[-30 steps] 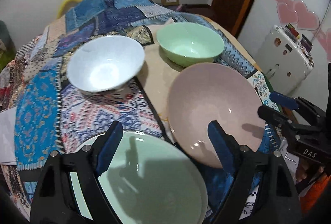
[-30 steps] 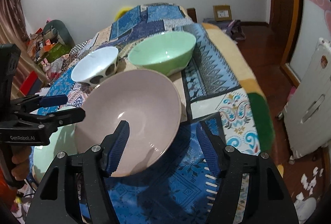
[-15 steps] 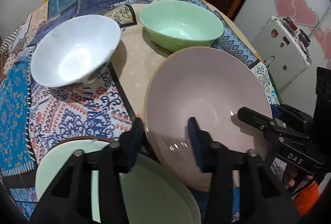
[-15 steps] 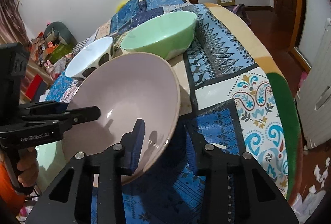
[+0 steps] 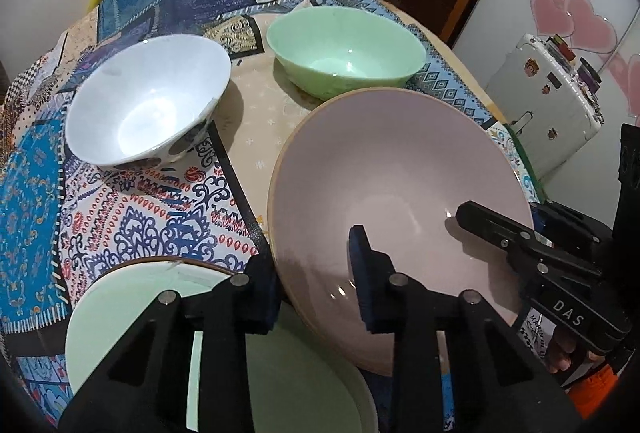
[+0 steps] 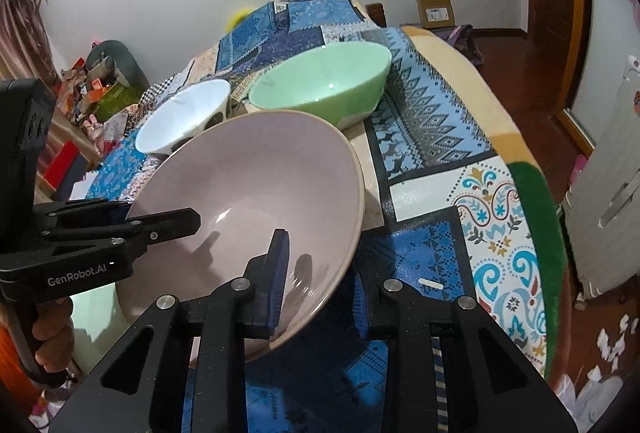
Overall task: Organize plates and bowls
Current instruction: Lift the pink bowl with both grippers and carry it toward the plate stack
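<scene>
A large pink bowl [image 5: 400,177] is tilted and held off the patterned tablecloth, partly over a pale green plate [image 5: 132,309]. My left gripper [image 5: 316,289] is shut on the pink bowl's near left rim. My right gripper [image 6: 318,293] is shut on its right rim; the bowl also shows in the right wrist view [image 6: 248,193]. The right gripper appears in the left wrist view [image 5: 516,233], the left gripper in the right wrist view [image 6: 160,221]. A white bowl [image 5: 148,113] and a green bowl [image 5: 344,53] stand farther back.
The patchwork tablecloth [image 5: 132,209] covers the round table, whose edge drops off on the right [image 6: 532,217]. A white appliance [image 5: 548,105] stands on the floor to the right. The white bowl [image 6: 184,113] and green bowl [image 6: 320,85] sit close together behind the pink bowl.
Both grippers closed from open onto the pink bowl's rim, left on one side and right on the other. The bowl has tilted and risen, now overlapping the green plate.
</scene>
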Action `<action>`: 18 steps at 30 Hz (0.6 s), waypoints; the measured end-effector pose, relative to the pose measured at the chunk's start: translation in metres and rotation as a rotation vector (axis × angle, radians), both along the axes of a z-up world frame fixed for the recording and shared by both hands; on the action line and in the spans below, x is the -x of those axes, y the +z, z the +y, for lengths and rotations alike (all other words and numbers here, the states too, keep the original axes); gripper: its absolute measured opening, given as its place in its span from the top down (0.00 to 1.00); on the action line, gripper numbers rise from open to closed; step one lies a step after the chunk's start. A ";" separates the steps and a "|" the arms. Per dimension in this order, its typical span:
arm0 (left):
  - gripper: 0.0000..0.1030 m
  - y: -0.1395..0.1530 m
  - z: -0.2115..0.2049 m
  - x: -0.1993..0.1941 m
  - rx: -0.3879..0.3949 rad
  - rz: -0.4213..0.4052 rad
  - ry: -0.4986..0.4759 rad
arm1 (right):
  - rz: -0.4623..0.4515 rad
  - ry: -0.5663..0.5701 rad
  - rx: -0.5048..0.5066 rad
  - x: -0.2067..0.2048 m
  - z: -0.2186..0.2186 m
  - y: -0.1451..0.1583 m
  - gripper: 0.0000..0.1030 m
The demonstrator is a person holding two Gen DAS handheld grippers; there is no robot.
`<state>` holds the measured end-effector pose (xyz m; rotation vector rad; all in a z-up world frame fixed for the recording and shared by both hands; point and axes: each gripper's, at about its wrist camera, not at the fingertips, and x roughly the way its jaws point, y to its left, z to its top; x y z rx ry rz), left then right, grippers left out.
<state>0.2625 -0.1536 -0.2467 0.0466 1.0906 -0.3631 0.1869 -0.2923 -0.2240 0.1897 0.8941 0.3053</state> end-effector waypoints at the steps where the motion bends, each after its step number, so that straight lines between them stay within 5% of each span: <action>1: 0.71 0.004 0.001 0.002 0.004 -0.006 0.001 | -0.005 0.000 0.000 0.001 0.001 0.003 0.75; 18: 0.71 0.077 0.041 0.049 0.043 -0.133 0.049 | -0.131 0.058 -0.004 0.021 0.040 0.056 0.75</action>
